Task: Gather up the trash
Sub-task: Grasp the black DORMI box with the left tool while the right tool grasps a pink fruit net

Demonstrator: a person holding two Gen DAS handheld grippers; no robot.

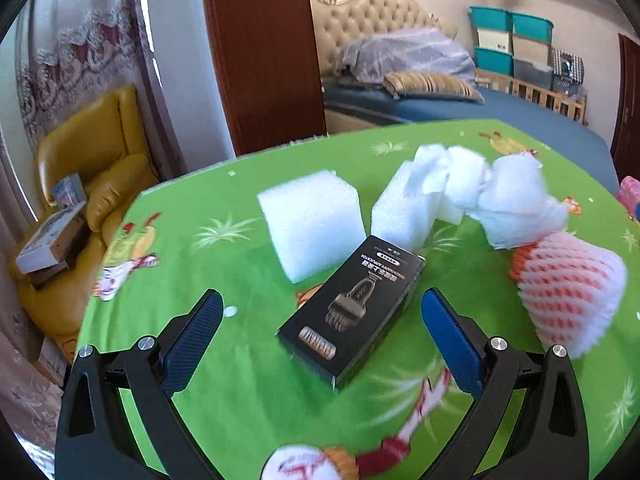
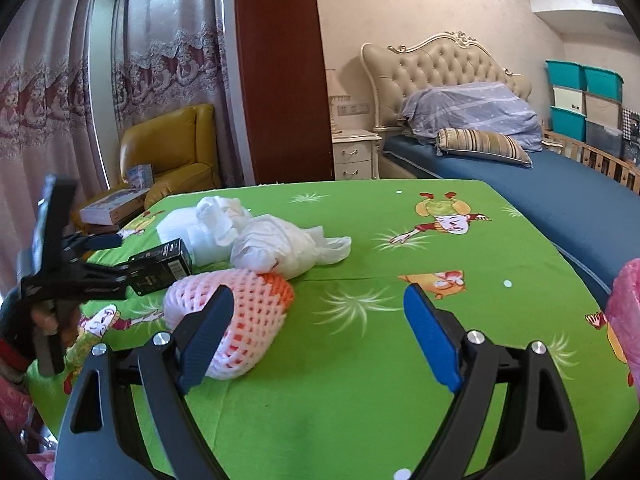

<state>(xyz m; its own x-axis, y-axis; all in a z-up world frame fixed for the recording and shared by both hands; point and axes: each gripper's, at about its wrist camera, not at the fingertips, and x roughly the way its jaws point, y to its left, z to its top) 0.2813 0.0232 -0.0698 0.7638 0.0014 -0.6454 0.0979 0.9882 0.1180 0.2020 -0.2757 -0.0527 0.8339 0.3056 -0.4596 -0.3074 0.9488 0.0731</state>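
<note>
On the green cartoon tablecloth [image 1: 248, 392] lie a black product box [image 1: 352, 308], two white foam blocks [image 1: 312, 228], a crumpled white plastic bag [image 1: 508, 196] and a pink-and-orange foam fruit net [image 1: 568, 292]. My left gripper [image 1: 320, 328] is open, its fingers either side of the near end of the black box, just above it. My right gripper [image 2: 318, 320] is open and empty over bare cloth; the fruit net [image 2: 240, 312] lies by its left finger. The right wrist view also shows the box [image 2: 160, 266], the bag [image 2: 280, 246] and the left gripper [image 2: 92, 256].
A pink plastic bag [image 2: 624, 320] sits at the table's right edge. Behind the table stand a yellow armchair [image 1: 92, 160] with books, a brown wardrobe panel [image 2: 280, 72], a bed [image 2: 540, 184] and stacked storage bins [image 2: 584, 100].
</note>
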